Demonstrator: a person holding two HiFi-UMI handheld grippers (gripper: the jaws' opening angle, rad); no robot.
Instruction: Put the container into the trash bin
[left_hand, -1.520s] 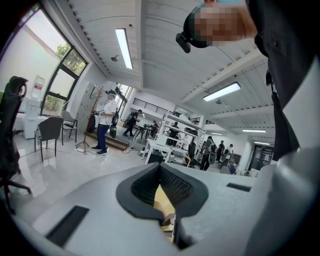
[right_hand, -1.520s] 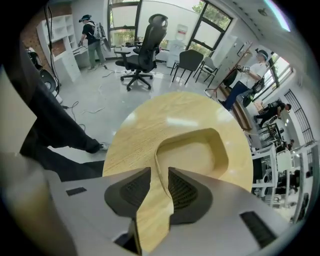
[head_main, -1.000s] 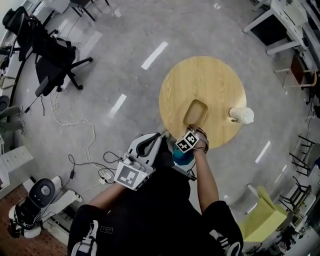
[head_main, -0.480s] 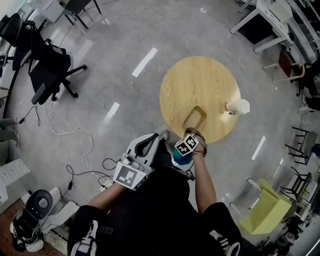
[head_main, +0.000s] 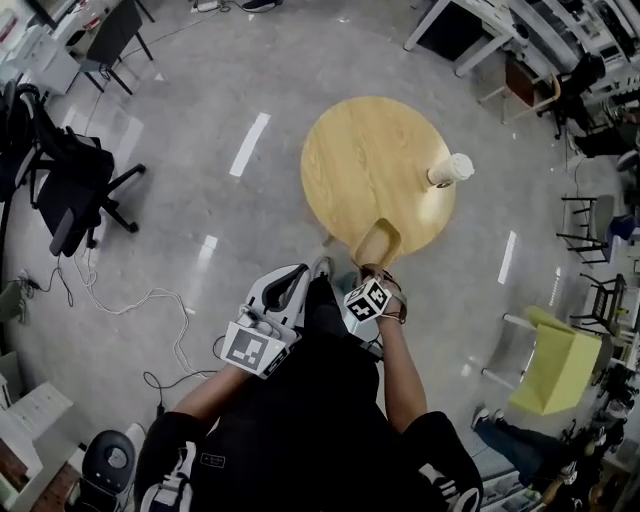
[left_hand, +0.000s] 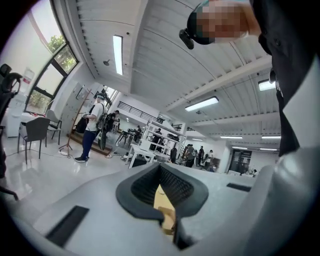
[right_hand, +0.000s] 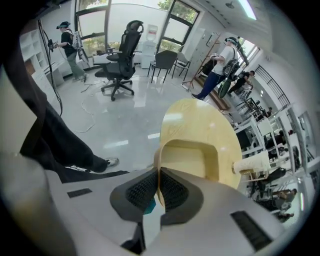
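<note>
One thin rim, pinched by the right gripper (right_hand: 157, 175), suffices to carry the light paper container (right_hand: 192, 160) ahead of it — the left gripper (left_hand: 161, 175) idles, pressed together.

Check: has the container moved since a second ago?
Yes. Gripped by the right gripper, the container has shifted from inside the round table to its near edge.

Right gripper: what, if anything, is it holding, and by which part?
The right gripper holds the container. Its jaws are pinched on the wall at the end of the container nearest the gripper, one jaw inside and one outside.
</note>
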